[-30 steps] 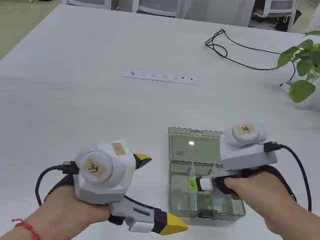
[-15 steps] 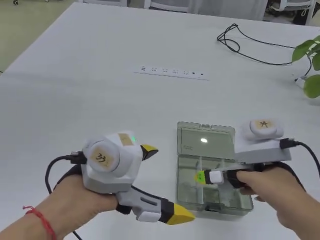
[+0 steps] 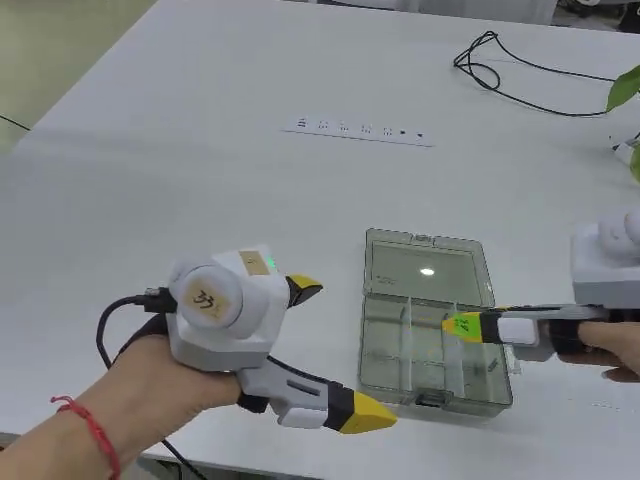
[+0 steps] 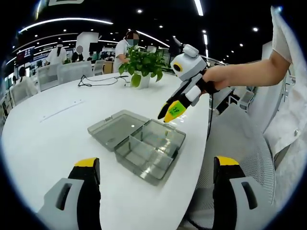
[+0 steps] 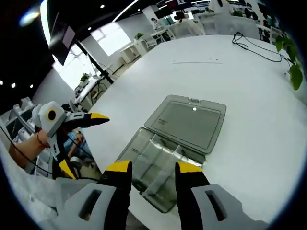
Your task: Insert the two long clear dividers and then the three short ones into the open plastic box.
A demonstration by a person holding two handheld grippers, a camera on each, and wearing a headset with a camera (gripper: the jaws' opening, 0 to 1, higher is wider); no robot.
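Your left gripper [image 3: 335, 350] sits just left of the open box [image 3: 366, 352], jaws spread wide, nothing between them, apart from the box. Your right gripper [image 3: 458, 325] comes in from the box's right side, tips hovering over the tray half, not touching it; jaws only a narrow gap apart, holding nothing. The box lies on the white table [image 3: 200, 150] with its lid [image 3: 425, 272] folded flat on the far side of the tray. Clear dividers [image 3: 409, 335] stand upright inside the tray; can't tell how many. Beyond the lid lies a power strip [image 3: 360, 131], well apart from the box; a black cable [image 3: 510, 70] and a plant [image 4: 141, 64] are farther off.
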